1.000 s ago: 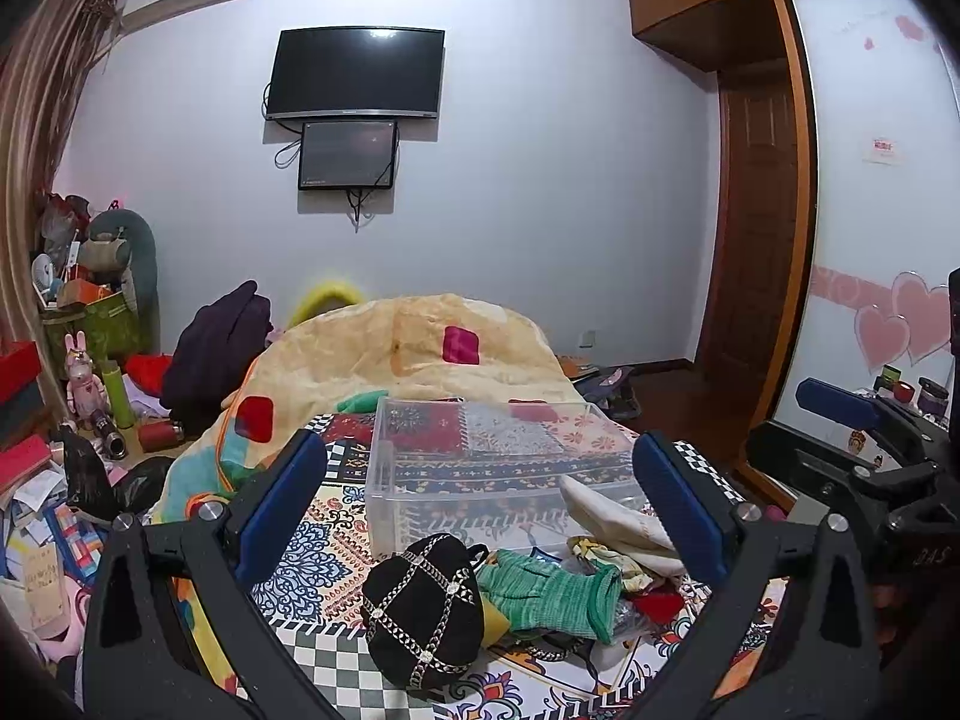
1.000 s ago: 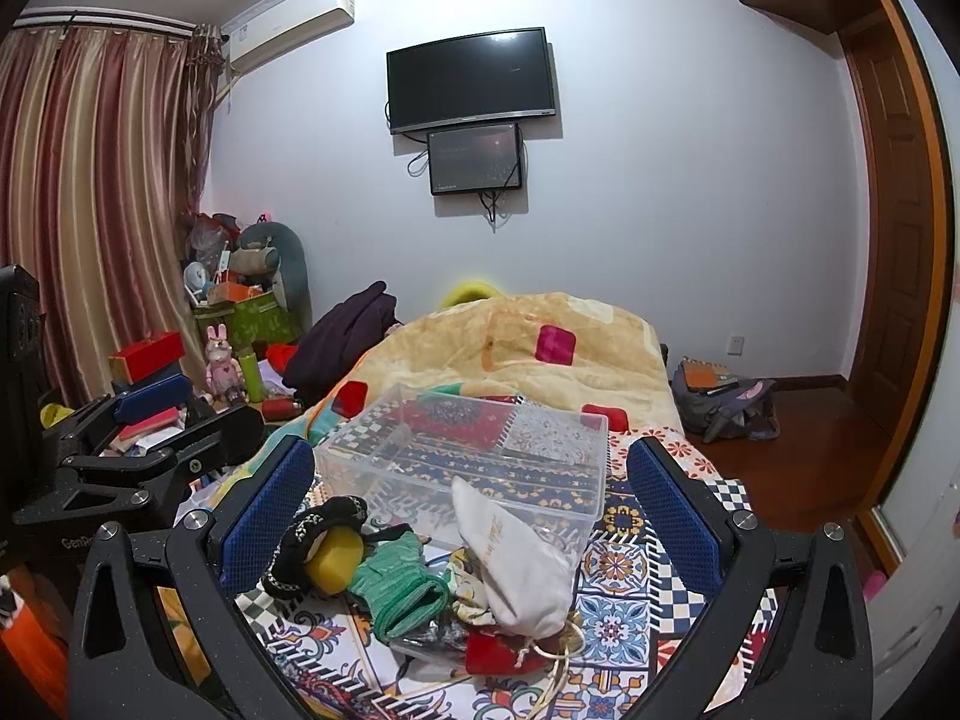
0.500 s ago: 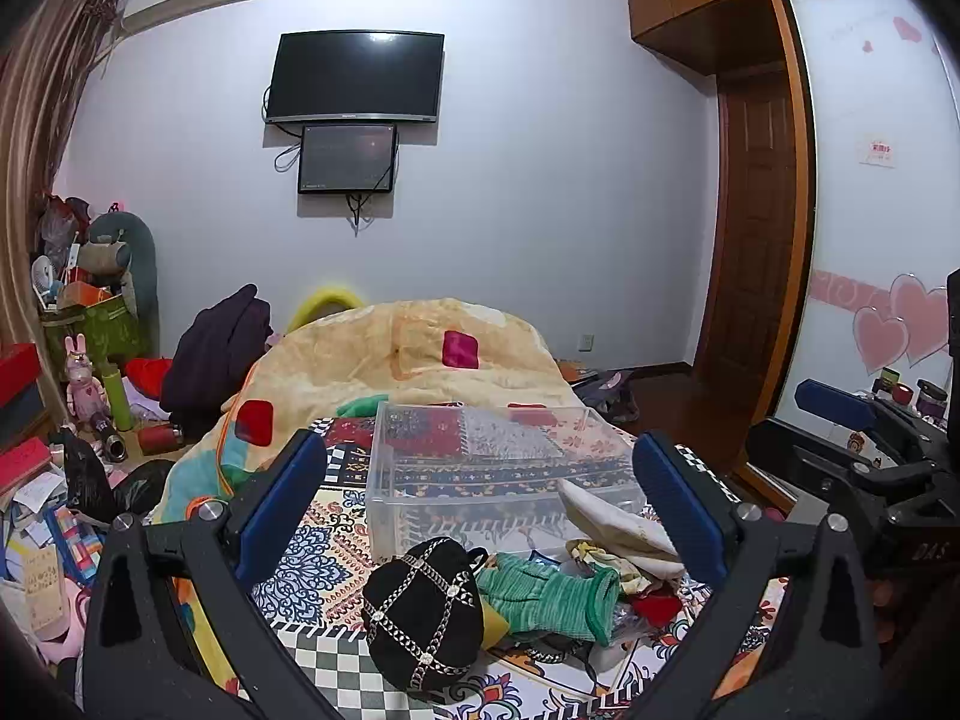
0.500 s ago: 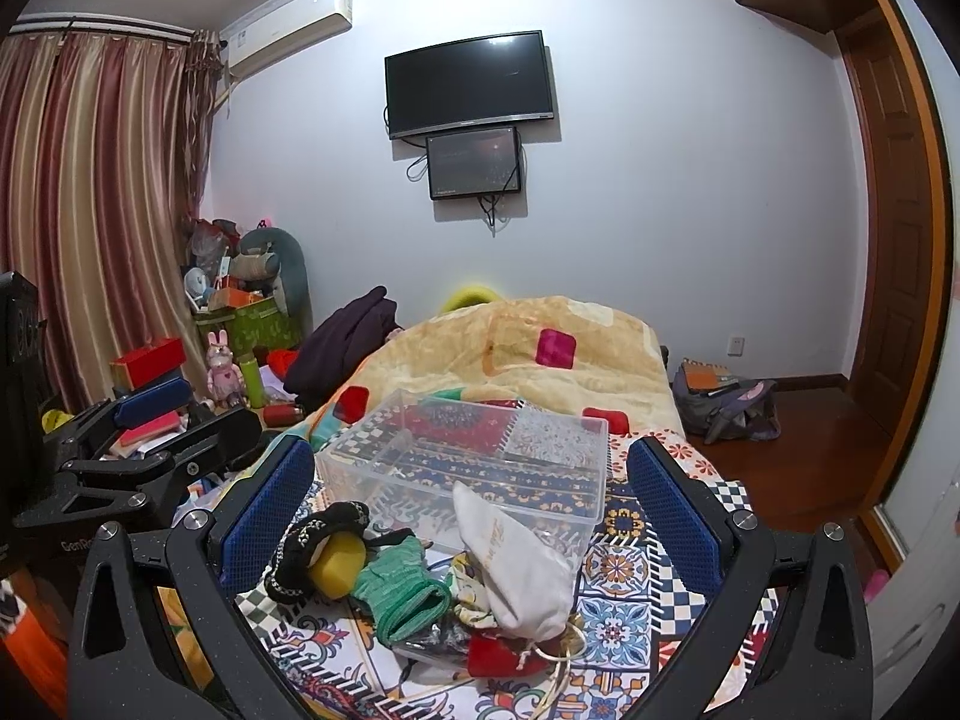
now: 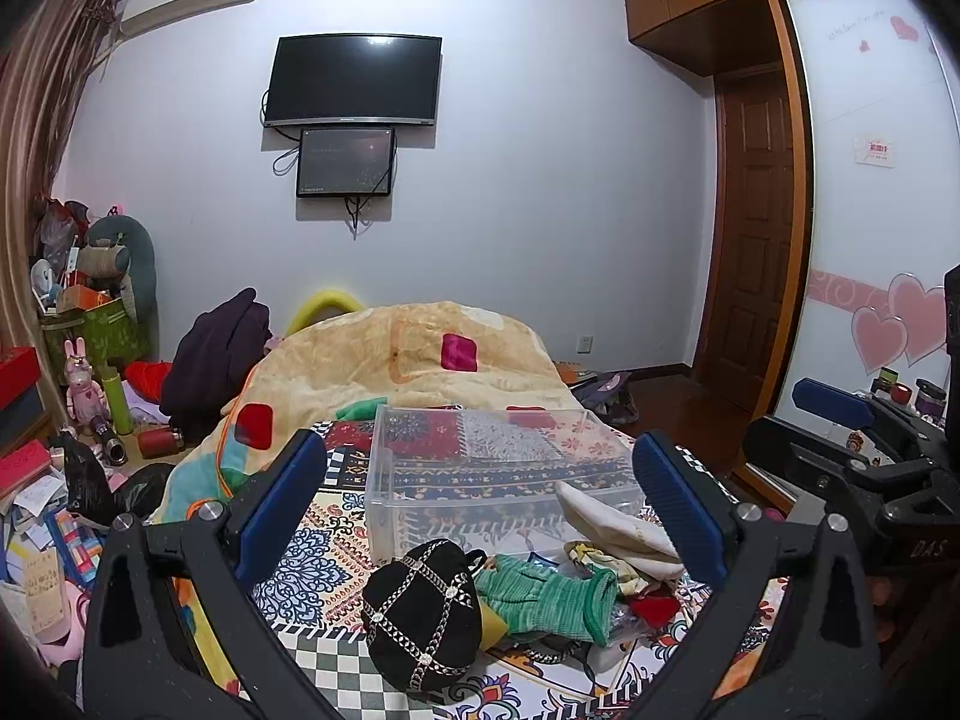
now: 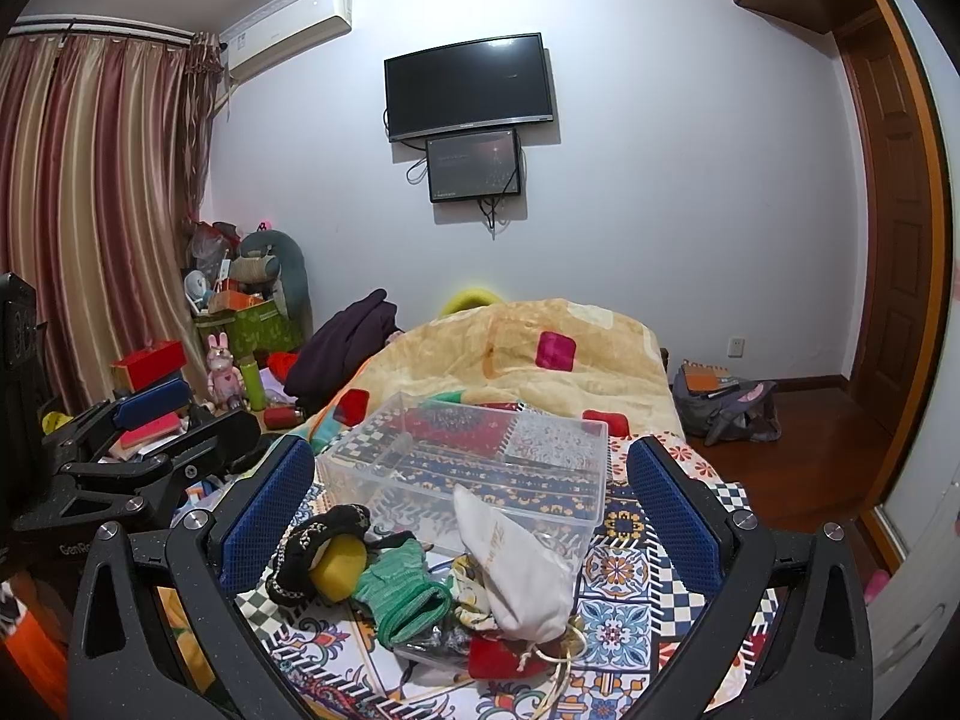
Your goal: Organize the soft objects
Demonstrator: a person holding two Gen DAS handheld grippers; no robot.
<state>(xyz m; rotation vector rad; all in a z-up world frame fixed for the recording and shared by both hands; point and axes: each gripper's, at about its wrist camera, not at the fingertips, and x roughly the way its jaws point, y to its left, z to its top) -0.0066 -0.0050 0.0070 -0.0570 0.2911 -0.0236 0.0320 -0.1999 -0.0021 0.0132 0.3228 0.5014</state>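
A pile of soft things lies on the patterned bed cover in front of a clear plastic bin (image 5: 498,474) (image 6: 474,462). The pile holds a black studded pouch (image 5: 423,621) (image 6: 318,540), a green knitted piece (image 5: 543,597) (image 6: 402,591), a white drawstring bag (image 5: 612,528) (image 6: 516,570), a yellow piece (image 6: 339,561) and a red piece (image 5: 651,609) (image 6: 498,657). My left gripper (image 5: 480,495) is open and empty, above and short of the pile. My right gripper (image 6: 471,495) is open and empty, also short of the pile. Each gripper shows at the edge of the other's view.
A yellow quilt (image 5: 420,360) is heaped at the far end of the bed. Clutter and boxes (image 6: 240,330) stand by the curtain on the left. A bag (image 6: 720,405) lies on the wooden floor at right, near the door (image 5: 756,240).
Both views have tilted down slightly, so the bin and pile sit a little higher in frame. Nothing was taken hold of.
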